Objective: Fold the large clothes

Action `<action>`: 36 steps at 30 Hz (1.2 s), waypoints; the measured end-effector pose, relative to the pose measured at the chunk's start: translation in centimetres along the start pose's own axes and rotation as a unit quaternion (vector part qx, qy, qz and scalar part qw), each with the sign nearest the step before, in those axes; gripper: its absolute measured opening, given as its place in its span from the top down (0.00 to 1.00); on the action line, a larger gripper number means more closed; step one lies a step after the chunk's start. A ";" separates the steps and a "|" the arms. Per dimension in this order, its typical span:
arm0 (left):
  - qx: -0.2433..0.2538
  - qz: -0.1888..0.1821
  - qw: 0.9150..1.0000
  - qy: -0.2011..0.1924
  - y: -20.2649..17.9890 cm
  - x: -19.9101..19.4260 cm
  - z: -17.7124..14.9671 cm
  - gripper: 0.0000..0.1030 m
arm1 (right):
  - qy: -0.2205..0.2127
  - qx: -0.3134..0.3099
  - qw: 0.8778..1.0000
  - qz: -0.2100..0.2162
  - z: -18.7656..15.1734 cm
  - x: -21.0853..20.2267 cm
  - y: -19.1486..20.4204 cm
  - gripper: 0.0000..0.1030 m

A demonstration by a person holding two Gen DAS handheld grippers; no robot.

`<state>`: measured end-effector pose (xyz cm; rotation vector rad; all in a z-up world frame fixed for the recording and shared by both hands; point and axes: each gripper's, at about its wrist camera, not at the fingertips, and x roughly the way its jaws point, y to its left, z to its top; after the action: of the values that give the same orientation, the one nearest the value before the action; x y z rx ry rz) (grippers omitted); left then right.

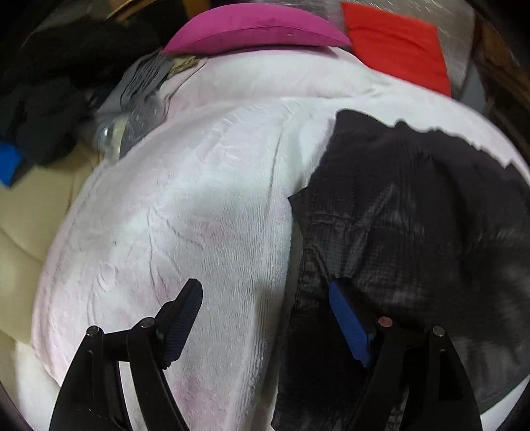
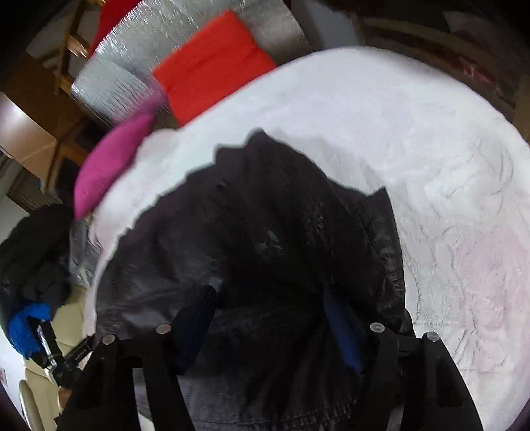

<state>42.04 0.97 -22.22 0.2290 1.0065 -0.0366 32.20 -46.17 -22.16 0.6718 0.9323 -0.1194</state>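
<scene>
One white towel (image 1: 185, 199) covers the middle, and the counts run from it. On it lies one black garment (image 1: 414, 212); at its far edge sit one magenta cushion (image 1: 255, 30) and, beside that, one red cushion (image 1: 397, 49) on one silver quilted mat (image 2: 132, 66). Off its left edge are one heap of dark clothes (image 1: 49, 99), one clear plastic bottle (image 1: 132, 122) and one blue item (image 1: 8, 162), too small to identify.
</scene>
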 end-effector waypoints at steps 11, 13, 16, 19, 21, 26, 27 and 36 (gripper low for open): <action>0.004 -0.055 0.994 -0.096 -2.4 -5.2 1.4 0.23 | -0.066 -0.045 0.995 0.067 0.3 -2.9 3.6 0.32; 0.027 -0.060 0.995 -0.080 -4.2 -4.6 1.5 0.23 | -0.038 -0.047 0.997 0.054 0.2 -1.1 4.2 0.32; 0.055 -0.036 0.997 -0.032 -6.3 -2.1 1.2 0.23 | -0.005 -0.053 0.999 -0.003 -0.1 1.1 4.2 0.32; 0.053 -0.025 0.998 -0.030 -7.0 -1.8 1.1 0.22 | -0.007 -0.045 0.999 -0.004 0.1 0.9 4.2 0.32; 0.053 -0.027 0.997 -0.044 -7.3 -2.8 1.4 0.22 | -0.023 -0.032 0.999 0.011 0.2 0.1 4.3 0.32; 0.049 -0.074 0.992 -0.091 -8.6 -5.7 1.4 0.22 | -0.056 -0.084 0.992 0.077 0.1 -0.9 8.5 0.32; 0.052 -0.081 0.991 -0.097 -9.3 -6.1 1.4 0.22 | -0.050 -0.096 0.990 0.086 -0.1 -0.5 9.7 0.34; 0.102 -0.072 0.990 -0.060 -12.7 -4.1 0.8 0.21 | 0.038 -0.085 0.994 0.059 -0.1 5.8 10.7 0.63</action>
<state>38.75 -11.86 -20.59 0.3363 0.8983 -0.2830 39.68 -36.61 -21.55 0.5747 0.9619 0.0895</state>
